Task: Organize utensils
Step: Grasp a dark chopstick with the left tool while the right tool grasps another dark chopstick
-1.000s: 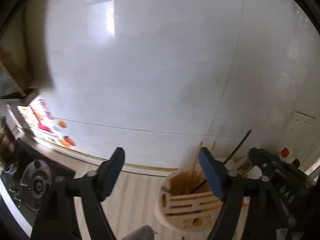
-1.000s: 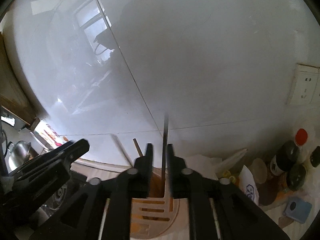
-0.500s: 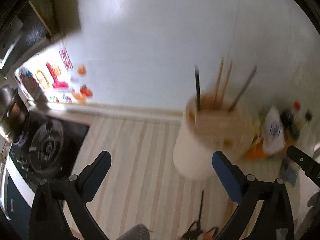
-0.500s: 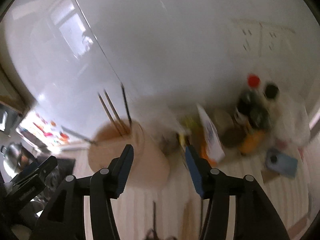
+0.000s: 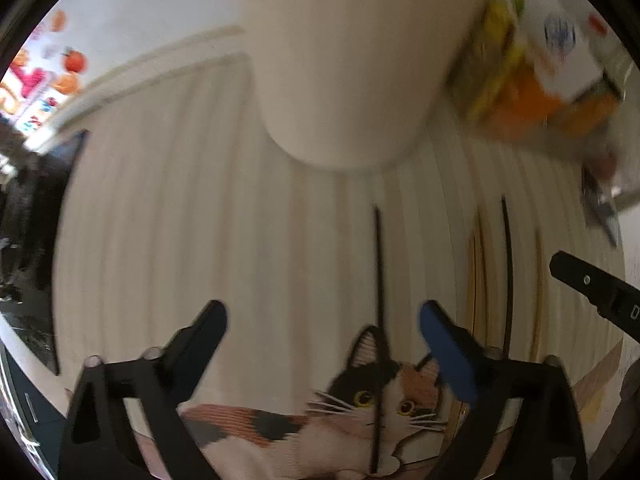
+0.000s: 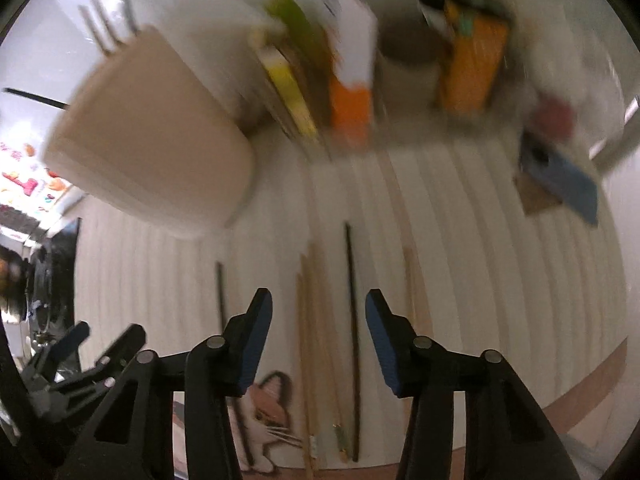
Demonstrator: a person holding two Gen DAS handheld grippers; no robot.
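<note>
Nearest the right wrist camera, the right gripper (image 6: 319, 312) hangs with fingers apart and empty over a dark chopstick (image 6: 353, 336) and pale wooden chopsticks (image 6: 306, 340) lying on the striped table (image 6: 480, 264); their near ends run under the fingers and blur. In the left wrist view, the left gripper (image 5: 322, 325), fingers wide apart and holding nothing, sits above a cat picture (image 5: 360, 412) on the mat, cut off by the bottom edge. A thin dark stick (image 5: 377, 272) crosses the cat's face; its lower end is lost from view. Farther right, more sticks (image 5: 506, 272) smear into streaks. Beyond stands the cream holder (image 6: 152, 140), its rim cropped in the left view, with several utensil handles (image 6: 100, 28) poking out in the right view, too blurred to identify. Behind it, orange and yellow packets (image 6: 352, 116) and a blue object (image 6: 560, 180) dissolve into motion blur.
</note>
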